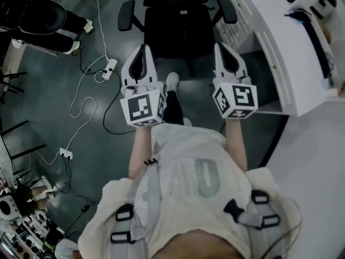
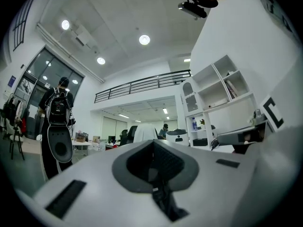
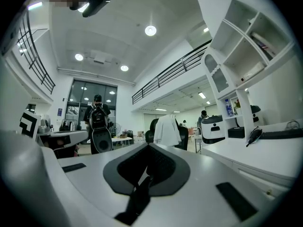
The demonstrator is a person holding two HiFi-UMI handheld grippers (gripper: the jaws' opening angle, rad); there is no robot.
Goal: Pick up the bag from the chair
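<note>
A black office chair (image 1: 173, 23) stands straight ahead of me in the head view; its seat is dark and I cannot make out a bag on it. My left gripper (image 1: 142, 49) and right gripper (image 1: 222, 47) are held side by side, level, pointing at the chair's front edge, one toward each armrest. Both are shut with nothing between the jaws. In the left gripper view the left gripper (image 2: 154, 144) faces a distant chair draped with a white garment (image 2: 145, 132). The right gripper (image 3: 148, 148) faces that same draped chair (image 3: 167, 129).
A white desk with shelving (image 1: 280, 53) runs along the right. White cables and a power strip (image 1: 109, 65) lie on the dark floor at left, beside another black chair (image 1: 46, 18). A person with a backpack (image 3: 98, 116) stands farther off. My white shoe (image 1: 172, 81) is below the chair.
</note>
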